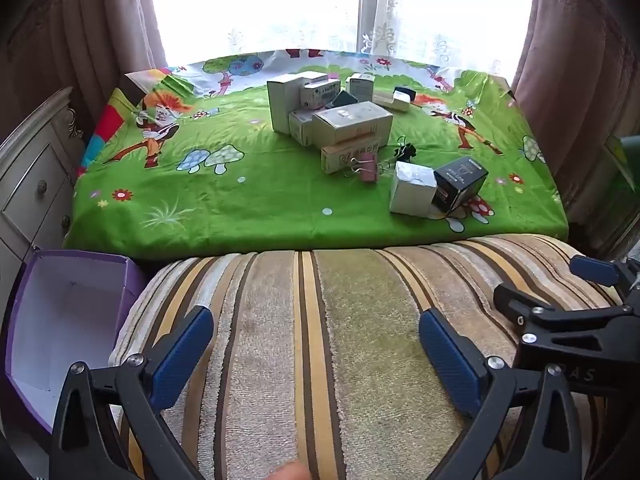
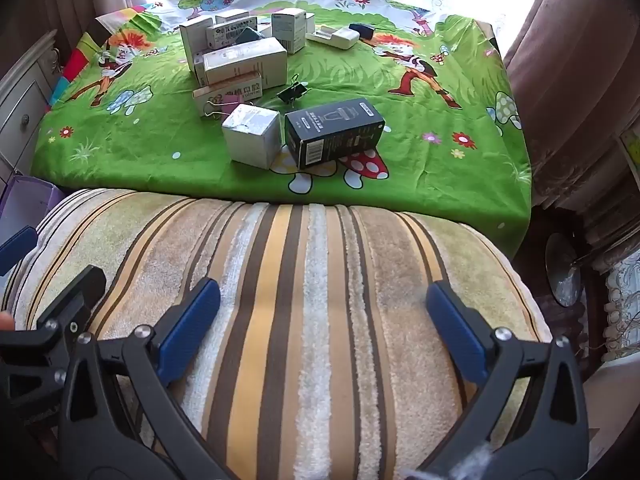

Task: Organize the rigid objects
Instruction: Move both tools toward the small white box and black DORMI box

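A heap of small white cartons [image 1: 332, 116] [image 2: 240, 52] sits mid-table on a green cartoon cloth [image 1: 240, 200] [image 2: 440, 160]. Nearer lie a silver-white box [image 1: 412, 188] [image 2: 252, 134] and a black box [image 1: 460, 182] [image 2: 334, 130], side by side. A pink binder clip [image 1: 366, 166] [image 2: 228, 104] and a black binder clip [image 1: 406, 152] [image 2: 294, 90] lie between them and the heap. My left gripper [image 1: 316, 356] [image 2: 44, 270] and right gripper [image 2: 326, 330] [image 1: 556, 284] hover open and empty over a striped towel-covered cushion [image 1: 320, 300] [image 2: 320, 280], well short of the boxes.
An open purple box [image 1: 68, 320] [image 2: 28, 200] with a white inside stands at the cushion's left. A pale dresser [image 1: 32, 188] lines the left side. Brown curtains [image 1: 568, 80] frame a bright window behind the table. A round metal object [image 2: 562, 276] sits low at the right.
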